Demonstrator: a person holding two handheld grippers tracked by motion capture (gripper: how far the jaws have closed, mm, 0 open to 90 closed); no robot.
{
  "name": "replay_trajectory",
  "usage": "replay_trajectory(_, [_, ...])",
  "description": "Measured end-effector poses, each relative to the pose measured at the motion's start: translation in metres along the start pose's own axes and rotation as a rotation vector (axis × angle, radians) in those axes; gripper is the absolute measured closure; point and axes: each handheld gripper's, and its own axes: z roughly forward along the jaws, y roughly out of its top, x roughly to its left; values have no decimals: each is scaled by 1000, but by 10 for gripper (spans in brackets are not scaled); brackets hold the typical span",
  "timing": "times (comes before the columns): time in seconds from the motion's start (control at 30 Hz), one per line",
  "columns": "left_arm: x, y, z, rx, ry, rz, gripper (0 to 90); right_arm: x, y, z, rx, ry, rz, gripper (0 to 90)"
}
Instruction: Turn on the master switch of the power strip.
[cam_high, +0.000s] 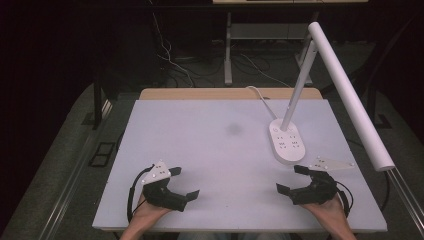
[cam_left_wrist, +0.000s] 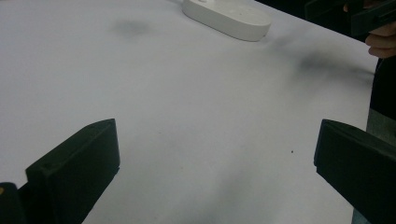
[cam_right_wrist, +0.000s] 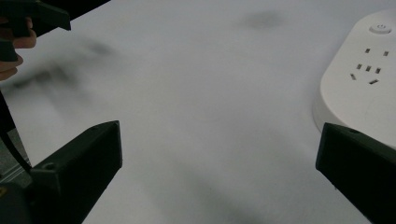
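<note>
At the near edge of the counter (cam_high: 220, 150), two forearms come in from the bottom, each hand holding a gripper. The left gripper (cam_high: 183, 183) sits at the near left, its black fingers (cam_high: 192, 194) spread wide apart and grasping nothing; a grey three-cornered plate (cam_high: 156, 173) rides on top of it and a black cable (cam_high: 131, 197) loops off its left side. In the left gripper view its two fingers (cam_left_wrist: 77, 168) stand far apart over bare white surface. The right gripper (cam_high: 293, 179) sits at the near right, pointing toward the middle, its fingers (cam_high: 283, 189) likewise released and holding nothing. In the right gripper view the fingers (cam_right_wrist: 79, 163) are spread wide, and the right one lies just beside the edge of the white power strip (cam_right_wrist: 359, 88).

Just beyond the right gripper lies another grey three-cornered plate (cam_high: 331, 163). A little farther, on the right half of the counter, the power strip (cam_high: 286, 141) forms the base of a white desk lamp (cam_high: 345, 95); its stem rises up and to the right, and its long bar head slants back toward the near right edge. A white cord (cam_high: 260, 96) runs from the base over the far edge. A faint dark smudge (cam_high: 233, 129) marks the middle of the counter.

Beyond the counter, the floor is dim, with loose cables (cam_high: 170, 60) and a metal stand (cam_high: 229, 55)
</note>
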Motion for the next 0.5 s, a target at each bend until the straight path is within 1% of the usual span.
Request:
replay_trajectory(0.13, [0, -1, 1, 1, 1, -3, 0, 0, -1, 1, 18, 7, 11, 0])
replay_trajectory(0.23, [-1, -1, 1, 4, 4, 1, 0, 1, -2, 1, 18, 14, 7, 0])
replay_trajectory(0.33, [0, -1, 1, 6, 4, 2, 0, 1, -2, 0, 21, 17, 16, 0])
replay_trajectory(0.5, [1, -2, -1, 6, 8, -1, 0, 0, -1, 1, 25, 19, 13, 0])
